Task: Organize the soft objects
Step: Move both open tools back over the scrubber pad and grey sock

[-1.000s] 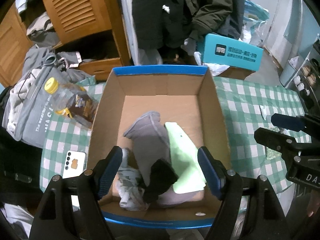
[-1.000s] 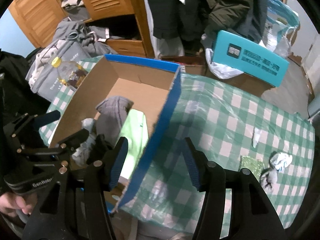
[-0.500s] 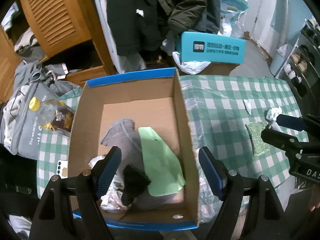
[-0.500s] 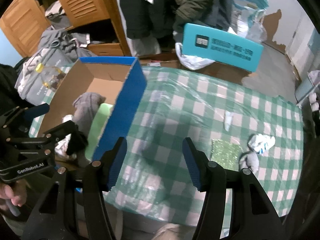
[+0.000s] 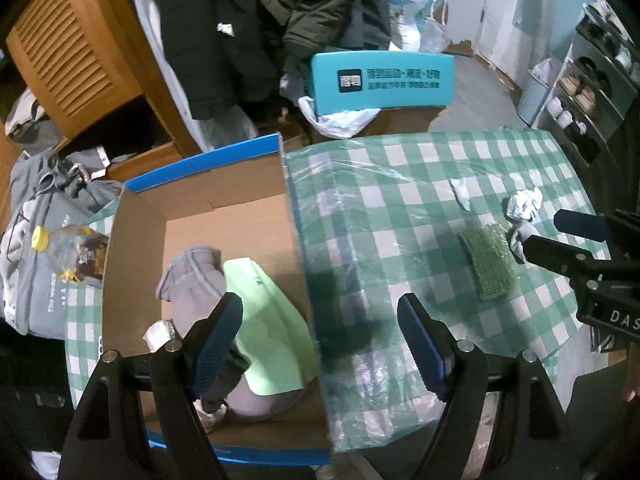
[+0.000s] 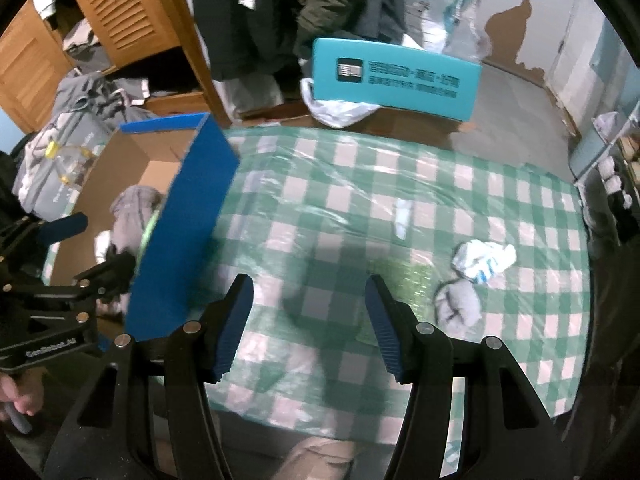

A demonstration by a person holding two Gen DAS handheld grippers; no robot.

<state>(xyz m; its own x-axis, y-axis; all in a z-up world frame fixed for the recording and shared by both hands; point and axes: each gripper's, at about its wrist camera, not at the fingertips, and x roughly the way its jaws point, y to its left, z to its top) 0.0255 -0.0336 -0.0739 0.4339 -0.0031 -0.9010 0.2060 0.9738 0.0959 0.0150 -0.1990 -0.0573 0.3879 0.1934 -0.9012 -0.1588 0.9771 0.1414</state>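
Observation:
A blue-edged cardboard box [image 5: 224, 208] stands at the table's left and holds a grey cloth [image 5: 192, 276], a light green cloth [image 5: 272, 320] and other soft items. My left gripper [image 5: 320, 344] is open and empty over the box's right wall. My right gripper [image 6: 308, 328] is open and empty above the checked tablecloth. A green sponge cloth [image 5: 488, 264], a grey sock [image 6: 456, 304], a white-and-blue sock [image 6: 484, 260] and a small white scrap [image 6: 402, 220] lie on the table's right side. The box also shows in the right wrist view [image 6: 192, 232].
A green checked table [image 6: 360, 184] covered in clear plastic. A teal carton [image 5: 384, 80] and hanging dark coats lie behind it. A bottle with a yellow cap [image 5: 68, 248] and a grey bag [image 5: 36, 280] sit left of the box. Shelves stand at far right.
Both grippers have swung right, away from the box towards the table's right side. The loose socks and the sponge cloth have come into view. Both stay open.

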